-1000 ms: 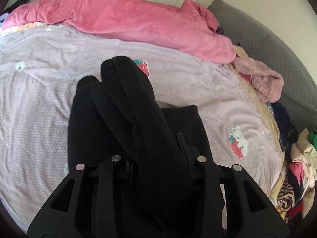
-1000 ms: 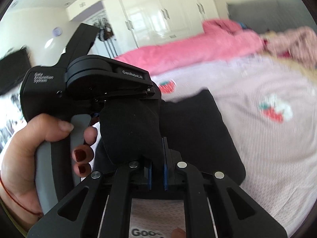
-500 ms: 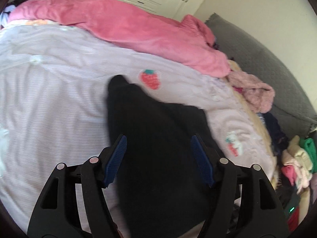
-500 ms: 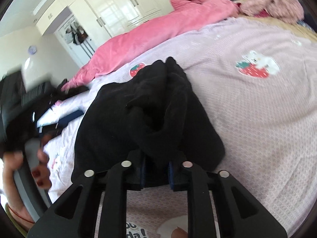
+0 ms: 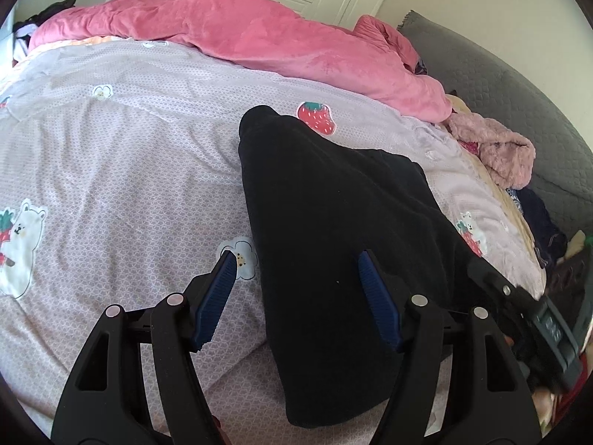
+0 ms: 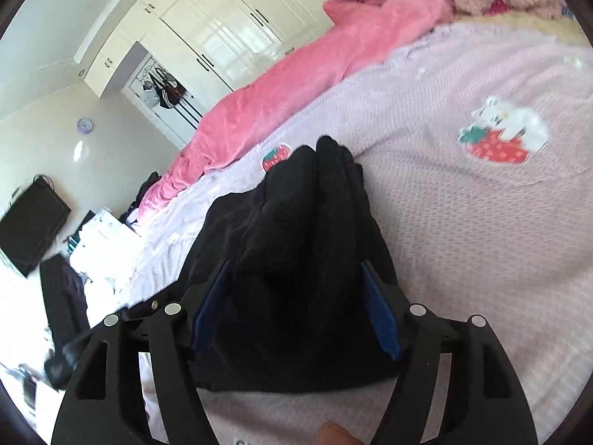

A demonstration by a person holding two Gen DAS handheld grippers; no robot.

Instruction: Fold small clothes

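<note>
In the left wrist view, our left gripper (image 5: 298,282) stands spread, its blue ribbed pads apart and clenching nothing. Its jaws were opening within the last second. The black fleece garment (image 5: 333,230) lies folded on the lilac quilted bedspread with strawberry and bear prints (image 5: 122,170). It runs from the strawberry print at upper centre down to the bottom centre, and its left edge passes between our pads. Left of that edge the bedspread lies bare to the frame's rim. Along the top sprawls a crumpled pink plush blanket (image 5: 267,40), well apart from the garment. At right a heap of mixed clothes (image 5: 519,170) lines the grey headboard, and our right gripper (image 5: 519,304) shows at lower right.

In the right wrist view, our right gripper (image 6: 296,289) has just been opening. Its pads flank a bunched ridge of the black garment (image 6: 296,230), which fills the gap between them; we cannot tell whether the pads touch it. To the right the bedspread (image 6: 481,222) lies open. The pink blanket (image 6: 296,85) crosses the upper half.
</note>
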